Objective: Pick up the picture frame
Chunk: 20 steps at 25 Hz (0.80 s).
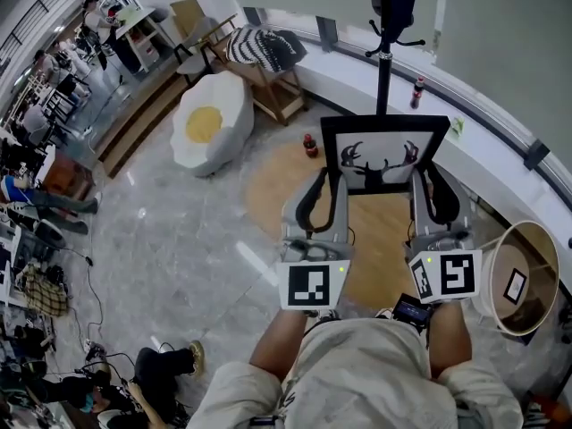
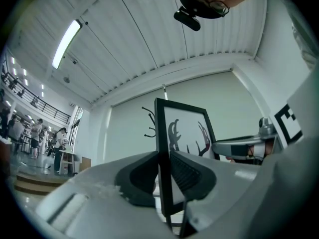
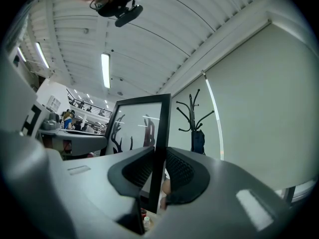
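Two grips only, each on thin side edge of picture frame [image 1: 384,155]: left gripper [image 1: 329,181] jaws pinched on left edge, right gripper [image 1: 429,179] jaws pinched on right edge. Frame held in air in front of person, above round rug [image 1: 268,181], nothing under it. Risk, in my judgement: hands drift apart or one rises faster, edge slides out of pads, frame twists and falls. Coat rack [image 1: 384,52] stands near behind; forward push may hit it.
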Each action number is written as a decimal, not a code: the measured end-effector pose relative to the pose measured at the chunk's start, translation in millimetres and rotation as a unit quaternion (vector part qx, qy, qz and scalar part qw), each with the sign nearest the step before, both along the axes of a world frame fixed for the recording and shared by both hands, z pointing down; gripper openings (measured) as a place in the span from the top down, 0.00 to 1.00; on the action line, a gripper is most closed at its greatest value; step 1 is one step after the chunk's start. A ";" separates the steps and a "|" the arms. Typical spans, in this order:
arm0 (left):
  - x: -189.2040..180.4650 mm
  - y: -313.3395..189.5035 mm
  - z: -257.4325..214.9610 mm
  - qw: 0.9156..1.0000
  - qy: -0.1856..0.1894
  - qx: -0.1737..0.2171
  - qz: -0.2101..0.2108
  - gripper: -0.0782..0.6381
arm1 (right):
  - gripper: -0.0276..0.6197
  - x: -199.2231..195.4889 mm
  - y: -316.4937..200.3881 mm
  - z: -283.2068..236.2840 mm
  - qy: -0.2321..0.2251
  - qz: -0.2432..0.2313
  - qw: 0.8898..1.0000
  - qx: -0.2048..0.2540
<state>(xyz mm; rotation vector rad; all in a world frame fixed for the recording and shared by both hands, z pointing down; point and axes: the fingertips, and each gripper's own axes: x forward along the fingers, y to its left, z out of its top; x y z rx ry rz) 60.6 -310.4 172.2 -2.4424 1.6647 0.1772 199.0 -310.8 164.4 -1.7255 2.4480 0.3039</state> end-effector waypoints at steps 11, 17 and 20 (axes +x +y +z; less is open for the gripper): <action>0.7 2.9 -5.0 1.000 0.008 0.005 0.000 0.78 | 0.84 0.7 5.3 -4.5 0.005 0.003 1.000 0.006; 0.1 2.8 -5.2 1.000 0.009 0.003 0.002 0.78 | 0.84 -0.1 5.5 -6.6 0.009 0.007 1.000 0.007; -2.5 -0.3 -5.6 1.000 0.010 0.002 0.004 0.78 | 0.84 -2.2 3.5 -6.6 0.009 0.009 1.000 0.004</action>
